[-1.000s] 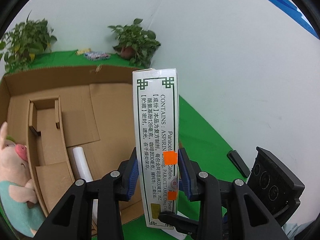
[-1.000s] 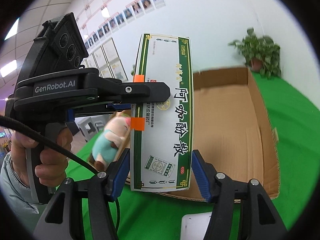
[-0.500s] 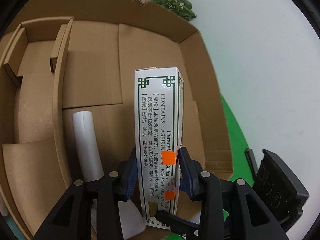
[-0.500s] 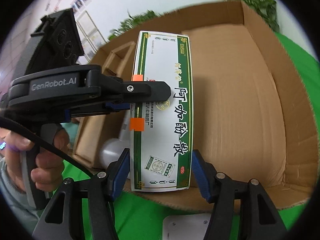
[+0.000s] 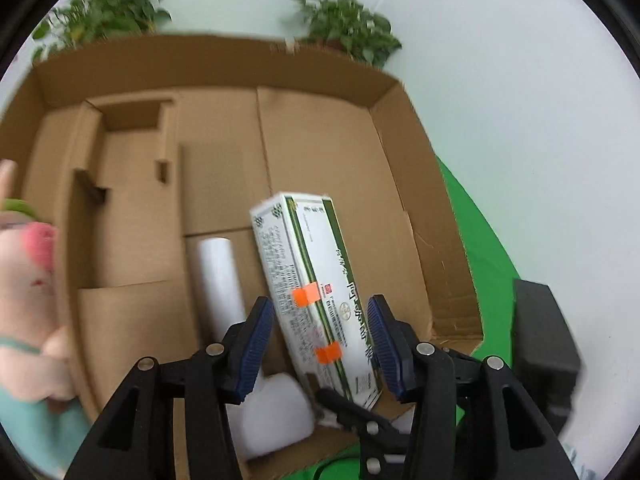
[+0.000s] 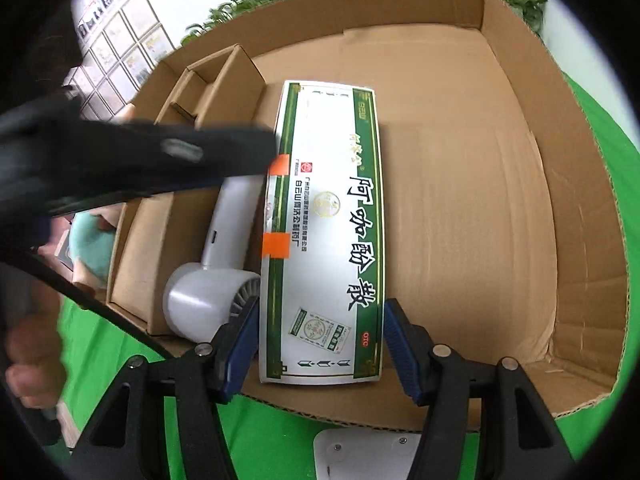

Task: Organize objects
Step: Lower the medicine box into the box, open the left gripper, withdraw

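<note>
A long white and green medicine box lies tilted in the brown carton, next to a white hair dryer. My left gripper straddles the box and its jaws are opening, with a gap at each blue pad. In the right wrist view the box lies with its printed face up on the carton floor. My right gripper hangs open above the box's near end and does not press on it. A blurred black finger of the left gripper reaches the box's left edge.
A cardboard divider takes up the carton's left side. A plush pig sits outside the left wall. Potted plants stand behind the carton. Green cloth covers the table around it. The carton floor to the right of the box is bare.
Both grippers came down into the carton with the box. The left gripper's jaws spread and the box tipped from upright to lying beside the hair dryer. The right gripper's jaws kept their width.
</note>
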A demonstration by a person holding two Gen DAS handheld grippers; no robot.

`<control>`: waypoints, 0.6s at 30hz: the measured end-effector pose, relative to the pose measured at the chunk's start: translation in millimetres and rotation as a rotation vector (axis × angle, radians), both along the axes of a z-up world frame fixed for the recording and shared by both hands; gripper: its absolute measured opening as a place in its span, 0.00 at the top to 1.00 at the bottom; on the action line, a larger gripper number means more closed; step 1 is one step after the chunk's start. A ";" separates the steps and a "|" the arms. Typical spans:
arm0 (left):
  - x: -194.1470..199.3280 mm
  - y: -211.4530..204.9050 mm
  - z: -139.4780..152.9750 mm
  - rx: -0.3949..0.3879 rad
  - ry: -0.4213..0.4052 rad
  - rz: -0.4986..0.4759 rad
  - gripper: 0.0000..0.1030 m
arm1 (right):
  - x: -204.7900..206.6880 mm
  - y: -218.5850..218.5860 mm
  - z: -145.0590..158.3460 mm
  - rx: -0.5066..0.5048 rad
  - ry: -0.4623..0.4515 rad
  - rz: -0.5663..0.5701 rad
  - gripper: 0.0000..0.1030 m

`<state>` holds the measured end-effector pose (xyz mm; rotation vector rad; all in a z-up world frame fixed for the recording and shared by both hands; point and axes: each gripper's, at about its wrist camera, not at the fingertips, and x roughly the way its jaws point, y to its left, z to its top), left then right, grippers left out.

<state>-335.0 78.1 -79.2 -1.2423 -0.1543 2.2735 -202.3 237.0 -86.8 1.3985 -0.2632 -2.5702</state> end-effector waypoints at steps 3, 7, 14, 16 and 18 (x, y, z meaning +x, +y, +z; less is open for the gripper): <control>11.2 -13.4 11.0 -0.013 0.053 0.047 0.54 | 2.3 -10.0 1.2 0.034 -0.015 0.001 0.42; 27.7 -34.7 16.6 -0.011 0.087 0.084 0.54 | 4.5 -17.8 -0.4 0.057 -0.039 -0.011 0.40; 62.2 -85.7 24.8 -0.019 0.140 0.216 0.51 | 23.9 -7.5 -2.1 -0.016 -0.057 -0.038 0.34; 78.1 -97.7 27.0 -0.046 0.172 0.240 0.51 | 38.4 -7.5 5.1 -0.015 -0.017 -0.042 0.27; 101.3 -107.7 35.7 -0.081 0.215 0.268 0.45 | 58.4 -6.2 14.0 -0.015 0.047 -0.036 0.23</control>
